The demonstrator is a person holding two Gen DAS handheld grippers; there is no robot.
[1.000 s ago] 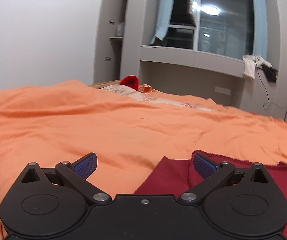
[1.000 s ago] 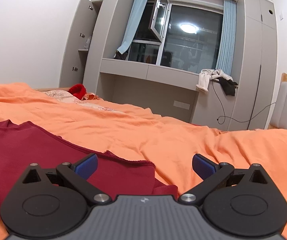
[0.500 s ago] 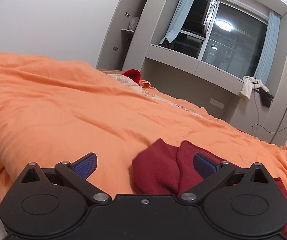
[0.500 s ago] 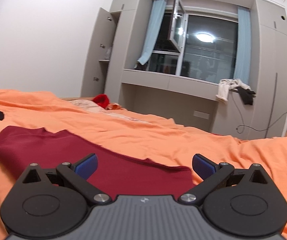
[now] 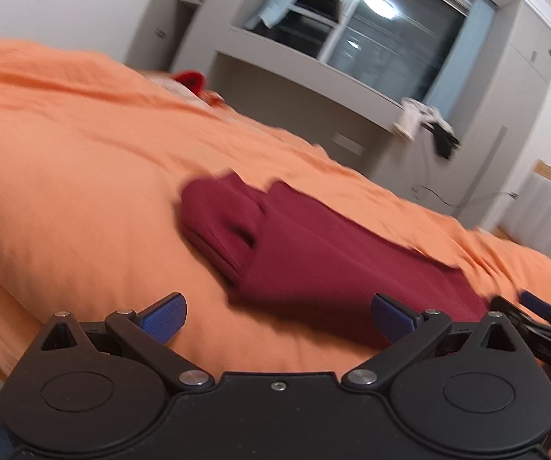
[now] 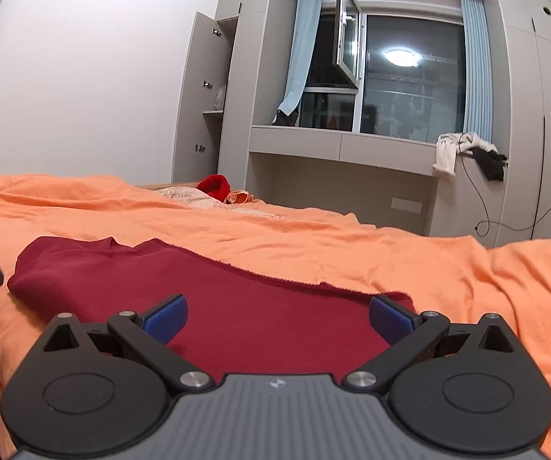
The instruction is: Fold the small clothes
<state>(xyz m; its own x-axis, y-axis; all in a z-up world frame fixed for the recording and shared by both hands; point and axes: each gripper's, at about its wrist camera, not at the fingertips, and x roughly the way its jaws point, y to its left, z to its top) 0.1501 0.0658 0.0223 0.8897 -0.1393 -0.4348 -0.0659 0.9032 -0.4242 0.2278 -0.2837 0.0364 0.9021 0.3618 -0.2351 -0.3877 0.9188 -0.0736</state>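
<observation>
Orange bedspread (image 6: 313, 237), dark red garment (image 6: 237, 306) lying flat on it, long axis running left-right across both views.
Right gripper (image 6: 277, 316) sits over its near edge, nearer than left gripper (image 5: 277, 316); both wide open, holding nothing. Versus 0.5 s ago: left has backed off, folded end now well ahead.

An orange bedspread (image 6: 352, 245) covers the bed. At its far edge, toward the window (image 6: 390, 76), lies a bright red item (image 6: 214, 186), possibly a hat. Right of the window, pale and black clothes (image 6: 467, 153) hang off the grey ledge (image 6: 344, 147); left stands an open cabinet (image 6: 206, 103).
</observation>
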